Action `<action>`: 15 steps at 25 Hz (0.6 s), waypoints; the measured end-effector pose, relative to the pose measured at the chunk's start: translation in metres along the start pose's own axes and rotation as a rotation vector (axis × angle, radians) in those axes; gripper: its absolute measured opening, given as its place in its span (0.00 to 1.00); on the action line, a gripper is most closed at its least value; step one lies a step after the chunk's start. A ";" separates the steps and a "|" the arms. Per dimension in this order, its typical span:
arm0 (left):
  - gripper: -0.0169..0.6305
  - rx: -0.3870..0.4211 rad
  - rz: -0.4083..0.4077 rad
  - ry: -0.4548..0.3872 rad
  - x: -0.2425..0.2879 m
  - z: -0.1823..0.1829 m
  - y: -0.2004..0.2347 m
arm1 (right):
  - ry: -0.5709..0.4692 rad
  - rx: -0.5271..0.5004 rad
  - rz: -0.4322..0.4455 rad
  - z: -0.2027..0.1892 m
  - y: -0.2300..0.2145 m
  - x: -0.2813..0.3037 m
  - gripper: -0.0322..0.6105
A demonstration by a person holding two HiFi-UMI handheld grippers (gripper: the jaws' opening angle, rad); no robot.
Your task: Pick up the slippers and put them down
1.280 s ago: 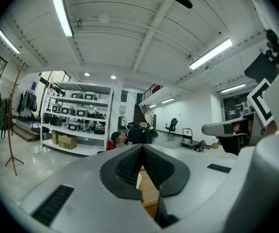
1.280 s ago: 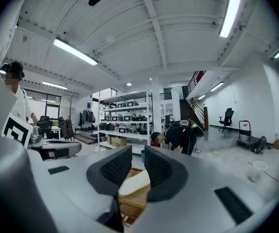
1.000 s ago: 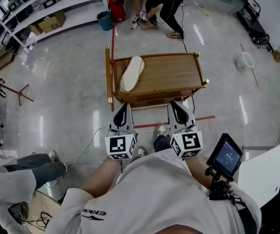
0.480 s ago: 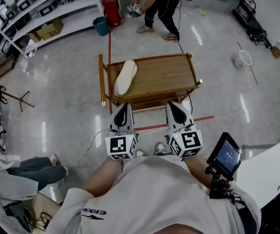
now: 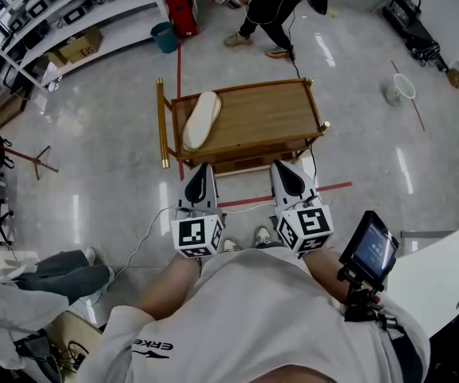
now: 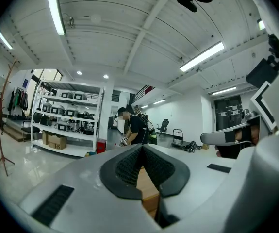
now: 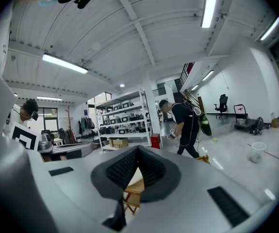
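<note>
A single pale slipper [image 5: 197,120] lies lengthwise on the left part of the wooden table [image 5: 269,118], seen in the head view. My left gripper [image 5: 200,171] and right gripper [image 5: 284,168] are held side by side at the table's near edge and point at it. Both are shut with nothing in them. The slipper lies beyond the left gripper, apart from it. In the left gripper view the left gripper [image 6: 141,147] has its pads together, with a strip of the table [image 6: 146,191] below them. The right gripper [image 7: 137,150] looks the same in the right gripper view.
A person in black [image 5: 271,2] stands behind the table. Shelves [image 5: 69,14], a blue bucket [image 5: 165,35] and a red box [image 5: 183,18] are at the back left. A white bucket [image 5: 399,92] stands at right, a seated person's legs [image 5: 49,276] at left, and a small monitor [image 5: 370,250] by my right arm.
The table sits a little higher and smaller in the head view. The person in black has stood up and stepped right. Both grippers keep their place in front of me.
</note>
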State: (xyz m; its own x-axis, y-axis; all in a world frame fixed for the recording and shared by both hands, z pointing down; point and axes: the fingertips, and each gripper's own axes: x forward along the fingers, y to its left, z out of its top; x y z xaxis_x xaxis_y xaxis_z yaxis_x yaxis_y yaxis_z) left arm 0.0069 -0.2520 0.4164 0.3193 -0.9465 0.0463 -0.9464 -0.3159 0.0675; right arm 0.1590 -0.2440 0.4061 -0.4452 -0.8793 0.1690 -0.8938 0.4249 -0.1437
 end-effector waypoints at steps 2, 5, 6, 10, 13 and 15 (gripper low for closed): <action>0.03 -0.001 0.003 0.003 0.000 0.001 0.001 | 0.002 -0.001 0.005 0.001 0.001 0.000 0.06; 0.03 -0.004 0.007 0.009 -0.001 0.003 0.001 | 0.005 -0.001 0.008 0.003 0.002 0.001 0.06; 0.03 -0.004 0.008 0.010 -0.001 0.003 0.002 | 0.005 -0.001 0.009 0.004 0.003 0.001 0.06; 0.03 -0.006 0.013 0.011 -0.003 0.000 0.005 | 0.007 -0.007 0.011 0.002 0.005 0.002 0.06; 0.03 -0.005 0.013 0.010 -0.002 -0.004 0.004 | 0.006 -0.012 0.013 -0.001 0.003 0.003 0.06; 0.03 -0.005 0.013 0.010 0.000 -0.004 0.004 | 0.007 -0.013 0.016 -0.001 0.002 0.004 0.06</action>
State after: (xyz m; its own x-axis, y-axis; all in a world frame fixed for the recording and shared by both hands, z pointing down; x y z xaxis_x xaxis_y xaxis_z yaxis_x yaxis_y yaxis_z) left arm 0.0035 -0.2531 0.4205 0.3070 -0.9500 0.0576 -0.9504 -0.3028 0.0714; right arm 0.1553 -0.2465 0.4078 -0.4594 -0.8711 0.1738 -0.8874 0.4413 -0.1335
